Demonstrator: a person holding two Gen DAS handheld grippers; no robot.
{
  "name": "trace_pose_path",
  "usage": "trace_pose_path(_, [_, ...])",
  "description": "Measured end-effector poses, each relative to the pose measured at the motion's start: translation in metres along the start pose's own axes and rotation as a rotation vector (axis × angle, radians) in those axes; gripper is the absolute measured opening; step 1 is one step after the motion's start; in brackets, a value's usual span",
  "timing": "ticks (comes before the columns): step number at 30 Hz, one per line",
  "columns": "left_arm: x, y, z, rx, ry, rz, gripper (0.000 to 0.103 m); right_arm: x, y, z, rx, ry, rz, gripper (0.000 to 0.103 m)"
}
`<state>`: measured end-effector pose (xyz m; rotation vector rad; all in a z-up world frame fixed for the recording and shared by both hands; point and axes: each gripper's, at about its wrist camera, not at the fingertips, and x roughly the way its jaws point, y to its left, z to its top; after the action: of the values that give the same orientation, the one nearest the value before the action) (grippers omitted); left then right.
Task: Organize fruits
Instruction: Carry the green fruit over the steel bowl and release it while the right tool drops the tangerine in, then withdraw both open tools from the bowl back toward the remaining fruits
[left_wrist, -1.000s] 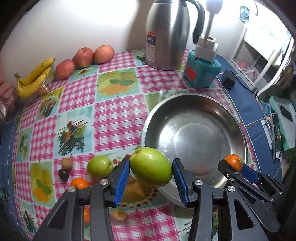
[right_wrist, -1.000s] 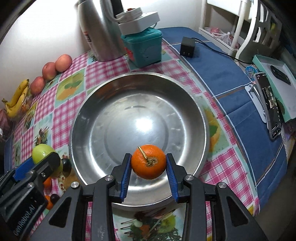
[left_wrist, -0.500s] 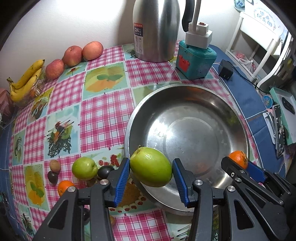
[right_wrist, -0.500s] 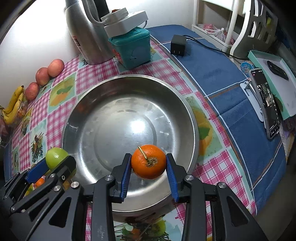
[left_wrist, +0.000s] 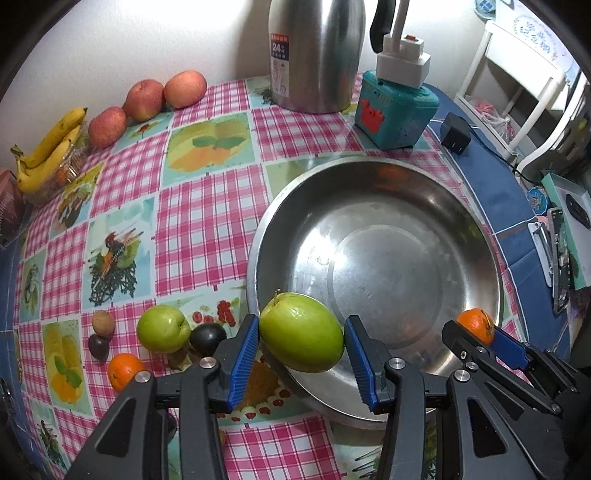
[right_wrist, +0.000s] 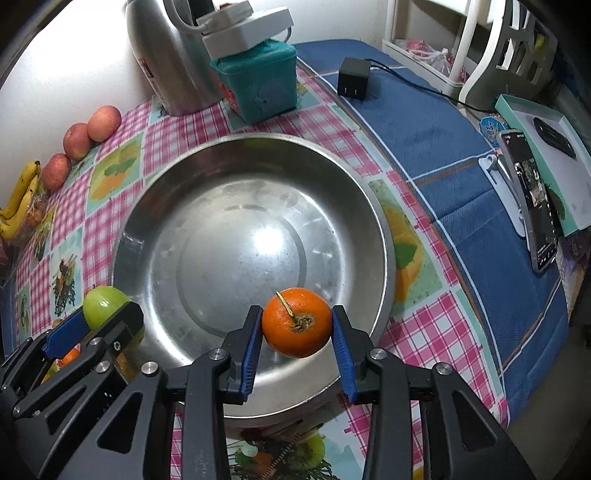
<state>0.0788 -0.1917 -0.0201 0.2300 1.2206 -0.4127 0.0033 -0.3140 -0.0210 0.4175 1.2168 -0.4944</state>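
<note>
Two claws pinching fruit over the bowl (right_wrist: 384, 236) at 6 o'clock, ready to drop: left claw (left_wrist: 301, 349) green apple (left_wrist: 301, 332), right claw (right_wrist: 297, 332) orange (right_wrist: 297, 321).

**Fruit at the steel bowl**

A large green apple (left_wrist: 301, 332) hung clamped over the near rim of the empty steel bowl (left_wrist: 476, 229). A stemmed orange (right_wrist: 296, 322) was pinched above its basin. Another green apple (left_wrist: 162, 328) and small orange (left_wrist: 123, 370) lay on the cloth.
</note>
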Motion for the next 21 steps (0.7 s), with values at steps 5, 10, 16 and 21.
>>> trace_pose_path(5, [0.0, 0.002, -0.001, -0.001, -0.002, 0.005, 0.052, 0.003, -0.003, -0.002, 0.006, 0.017, -0.016, 0.039])
trace_pose_path(10, [-0.01, 0.004, 0.001, 0.002, -0.025, 0.008, 0.056, -0.001, -0.004, 0.0, 0.009, -0.001, -0.022, 0.053])
trace_pose_path(16, [-0.013, 0.015, -0.001, -0.023, -0.025, 0.025, 0.056, -0.007, -0.004, 0.0, 0.003, -0.016, -0.024, 0.053])
trace_pose_path(21, [-0.01, 0.032, -0.005, -0.057, -0.01, 0.048, 0.056, -0.01, -0.004, -0.001, -0.007, -0.021, -0.024, 0.053])
